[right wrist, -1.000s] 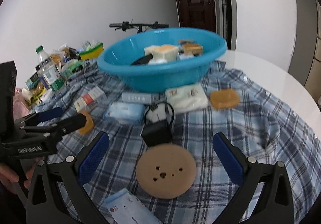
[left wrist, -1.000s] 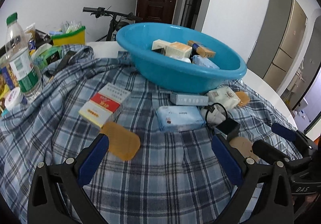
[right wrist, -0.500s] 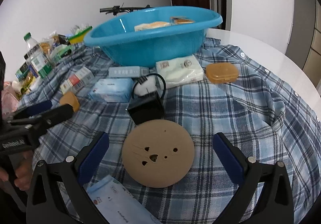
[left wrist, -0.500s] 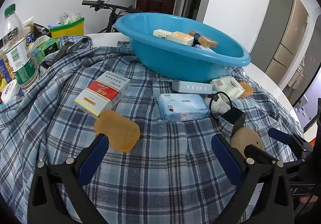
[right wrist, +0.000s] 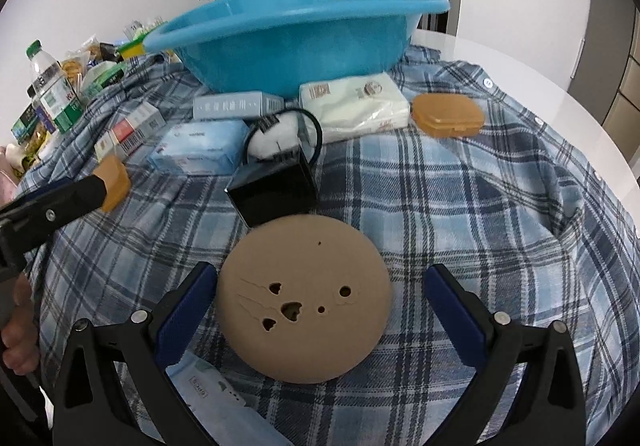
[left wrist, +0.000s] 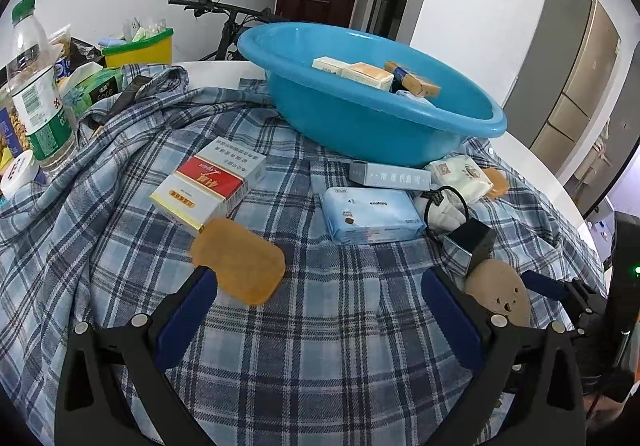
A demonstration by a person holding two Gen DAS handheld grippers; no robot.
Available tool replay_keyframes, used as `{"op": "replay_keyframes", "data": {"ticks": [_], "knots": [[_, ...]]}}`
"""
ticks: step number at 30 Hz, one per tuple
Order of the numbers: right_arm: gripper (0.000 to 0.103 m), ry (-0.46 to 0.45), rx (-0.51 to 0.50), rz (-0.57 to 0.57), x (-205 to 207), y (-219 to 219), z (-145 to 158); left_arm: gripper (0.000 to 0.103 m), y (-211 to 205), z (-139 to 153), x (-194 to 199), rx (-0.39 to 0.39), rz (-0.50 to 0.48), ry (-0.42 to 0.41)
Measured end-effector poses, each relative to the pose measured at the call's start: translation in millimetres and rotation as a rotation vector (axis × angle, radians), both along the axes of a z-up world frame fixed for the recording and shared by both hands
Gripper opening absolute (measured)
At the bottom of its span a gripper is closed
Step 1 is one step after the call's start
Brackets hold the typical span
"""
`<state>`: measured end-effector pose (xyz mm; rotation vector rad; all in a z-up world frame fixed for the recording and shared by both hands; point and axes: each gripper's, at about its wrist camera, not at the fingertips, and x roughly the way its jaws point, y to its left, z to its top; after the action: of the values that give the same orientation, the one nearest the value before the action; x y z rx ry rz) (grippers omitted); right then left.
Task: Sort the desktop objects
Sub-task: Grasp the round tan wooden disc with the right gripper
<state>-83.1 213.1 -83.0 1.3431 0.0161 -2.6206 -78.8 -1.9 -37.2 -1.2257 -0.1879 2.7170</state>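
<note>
My right tongs point(right wrist: 316, 298) are spread wide around the flat disc point(right wrist: 304, 300) on the table; left tongs point(left wrist: 316, 298) released. Closing crooked could bunch the shirt point(right wrist: 480, 206) underneath.

1 blue basin point(left wrist: 360, 134), 2 amber cases point(right wrist: 447, 119) point(right wrist: 114, 179), 1 cardboard disc point(right wrist: 304, 300), 1 water bottle point(left wrist: 36, 94)
</note>
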Motion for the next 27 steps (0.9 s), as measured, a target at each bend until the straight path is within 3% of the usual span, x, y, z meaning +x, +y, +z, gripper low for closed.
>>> {"op": "replay_keyframes", "data": {"ticks": [4, 8, 12, 22, 27], "knots": [[0.103, 0.0, 0.021, 0.019, 0.8, -2.0, -0.6, 0.103, -1.4, -1.4, -0.7, -0.005, 0.005, -0.003], [0.081, 0.011, 0.035, 0.07, 6.2, -6.9, 4.2, 0.103, -5.0, -2.5, -2.7, -0.022, 0.005, -0.007], [0.079, 0.042, 0.083, 0.072, 8.6, -8.7, 9.6, 0.103, -12.3, 1.8, -6.1, -0.046, 0.014, 0.005], [0.079, 0.082, 0.008, -0.022, 5.5, 26.8, 28.1, 0.103, -27.2, -7.9, -28.4, -0.112, -0.017, -0.032], [0.079, 0.091, -0.011, -0.041, 4.1, 33.3, 33.6, 0.103, -31.0, -16.6, -37.3, -0.079, -0.056, -0.063]]}}
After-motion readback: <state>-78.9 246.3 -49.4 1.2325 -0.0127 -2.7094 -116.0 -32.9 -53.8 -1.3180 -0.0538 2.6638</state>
